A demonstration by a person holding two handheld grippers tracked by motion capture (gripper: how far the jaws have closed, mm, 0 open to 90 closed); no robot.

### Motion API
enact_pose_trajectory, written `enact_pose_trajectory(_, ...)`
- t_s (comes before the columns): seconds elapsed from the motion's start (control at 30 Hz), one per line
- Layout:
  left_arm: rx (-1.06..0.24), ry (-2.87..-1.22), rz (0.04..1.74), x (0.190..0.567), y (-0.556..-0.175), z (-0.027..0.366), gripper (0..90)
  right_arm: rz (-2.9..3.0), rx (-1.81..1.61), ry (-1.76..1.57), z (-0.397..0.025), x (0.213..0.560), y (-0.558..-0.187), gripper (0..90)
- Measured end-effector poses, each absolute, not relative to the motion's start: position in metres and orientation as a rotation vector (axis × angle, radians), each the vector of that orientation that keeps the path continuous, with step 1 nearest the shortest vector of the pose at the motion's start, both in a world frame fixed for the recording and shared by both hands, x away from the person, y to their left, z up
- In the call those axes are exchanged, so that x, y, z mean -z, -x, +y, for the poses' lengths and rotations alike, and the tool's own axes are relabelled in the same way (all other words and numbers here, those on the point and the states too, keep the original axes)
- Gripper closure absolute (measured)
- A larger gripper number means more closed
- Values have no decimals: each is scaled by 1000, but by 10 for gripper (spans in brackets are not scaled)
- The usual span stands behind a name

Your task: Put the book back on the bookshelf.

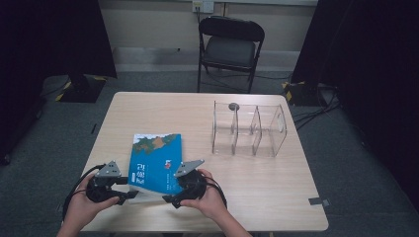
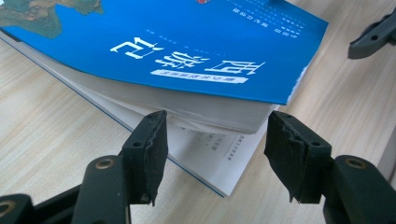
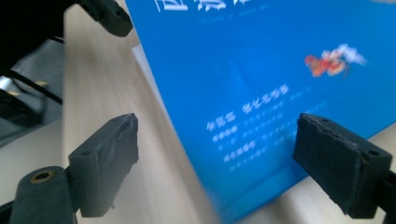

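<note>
Book: a thick blue-covered paperback book [image 1: 155, 163] with white lettering and a green-brown map patch at its far end is laid flat on the pale wooden table [image 1: 257, 182], on the person's near left part of it, well apart from the organiser.
Book pages: in the left gripper view the near corner of the book [image 2: 187, 51] is seen lifted a little, with the white page block and a loose lower sheet showing beneath the cover.
Left gripper: the black two-jaw left gripper [image 1: 129, 195] is held in the person's left hand [image 1: 81, 207] at the book's near left corner; in its own view the jaws are spread wide, one on each side of the corner, and no contact with the paper can be made out.
Right gripper: the black two-jaw right gripper [image 1: 168, 199] is held in the right hand [image 1: 207, 200] at the book's near right edge; its jaws are set wide apart over the blue cover [image 3: 280, 70], with nothing gripped between them.
Organiser: a clear plastic divided organiser [image 1: 249, 129] is stood on the far right part of the table.
Chair: a black folding chair [image 1: 230, 47] is placed beyond the table's far edge.
</note>
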State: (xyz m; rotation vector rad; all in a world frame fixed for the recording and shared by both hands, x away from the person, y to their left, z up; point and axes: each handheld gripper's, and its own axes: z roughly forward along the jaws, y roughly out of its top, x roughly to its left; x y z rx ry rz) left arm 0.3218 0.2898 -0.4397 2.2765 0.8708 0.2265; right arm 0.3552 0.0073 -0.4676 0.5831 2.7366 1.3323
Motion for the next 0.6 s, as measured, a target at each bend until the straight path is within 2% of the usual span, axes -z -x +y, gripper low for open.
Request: enact_pose_trajectory(0.6, -235, -2248, 894, 437, -323, 288, 398, 2692, -1188, -499, 53, 473, -350, 138)
